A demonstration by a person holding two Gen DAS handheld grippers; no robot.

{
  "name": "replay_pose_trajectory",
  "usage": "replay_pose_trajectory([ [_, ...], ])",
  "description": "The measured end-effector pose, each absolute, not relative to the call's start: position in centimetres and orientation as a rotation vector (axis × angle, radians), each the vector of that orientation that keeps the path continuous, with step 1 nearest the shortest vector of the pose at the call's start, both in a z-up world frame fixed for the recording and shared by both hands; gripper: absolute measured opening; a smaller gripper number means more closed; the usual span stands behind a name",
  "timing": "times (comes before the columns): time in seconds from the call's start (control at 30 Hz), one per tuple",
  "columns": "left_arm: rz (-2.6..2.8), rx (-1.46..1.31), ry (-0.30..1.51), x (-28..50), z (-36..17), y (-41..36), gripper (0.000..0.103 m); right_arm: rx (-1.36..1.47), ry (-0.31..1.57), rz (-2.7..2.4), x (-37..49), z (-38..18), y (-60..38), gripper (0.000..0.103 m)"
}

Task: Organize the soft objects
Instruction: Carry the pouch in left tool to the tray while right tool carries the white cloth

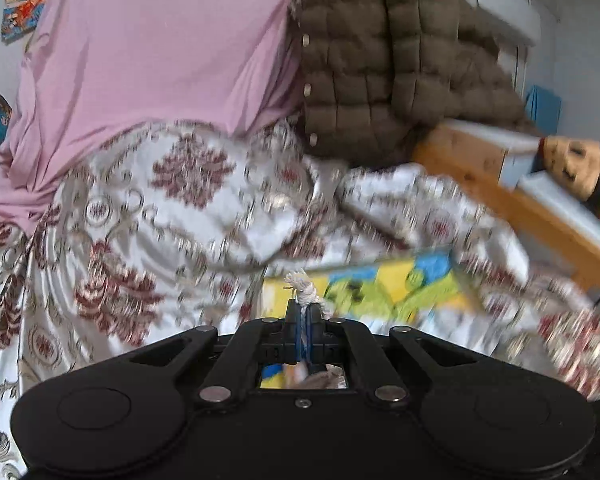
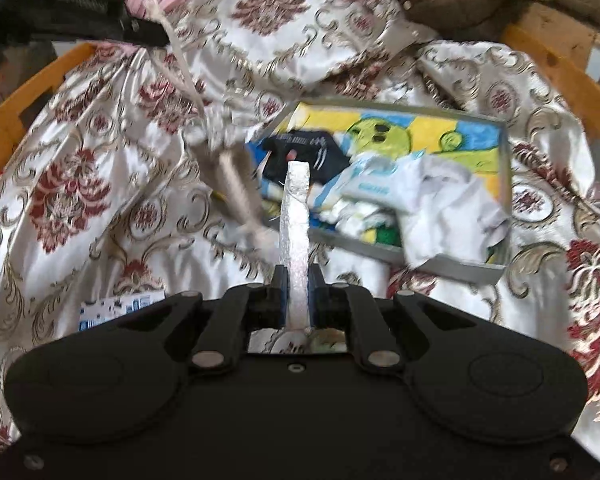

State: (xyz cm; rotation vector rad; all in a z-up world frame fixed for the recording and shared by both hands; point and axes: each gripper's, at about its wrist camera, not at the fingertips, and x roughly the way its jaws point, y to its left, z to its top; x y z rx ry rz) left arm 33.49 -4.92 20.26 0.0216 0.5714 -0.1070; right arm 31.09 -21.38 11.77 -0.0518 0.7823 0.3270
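My left gripper is shut on the knotted end of a white cord. The right wrist view shows that gripper at the upper left, with the cord running down to a blurred grey-beige soft thing that hangs from it. My right gripper is shut on a white textured strip that sticks out forward between its fingers. Beyond it lies a shallow box printed yellow, blue and green, with a black item and white cloths in it. The box also shows blurred in the left wrist view.
A white satin cover with red and gold ornaments spreads under everything. A pink cloth and a brown quilted jacket lie behind. Wooden rails border the sides. A doll rests at the right. A small blue-white packet lies near.
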Motion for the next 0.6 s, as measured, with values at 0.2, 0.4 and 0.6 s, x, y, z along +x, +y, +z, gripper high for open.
replay_pose_trajectory([
  [0.2, -0.123, -0.026, 0.508, 34.6, 24.0, -7.3, 0.001, 0.011, 0.715, 0.286, 31.9, 14.9, -24.4, 0.005],
  [0.4, -0.115, 0.01, 0.544, 37.2, 22.3, -11.2, 0.001, 0.053, 0.691, 0.222, 33.3, 15.7, -26.9, 0.005],
  [0.6, -0.139, -0.059, 0.436, 38.7, 21.3, -12.8, 0.001, 0.119, 0.641, 0.191, 34.5, 15.0, -30.0, 0.005],
])
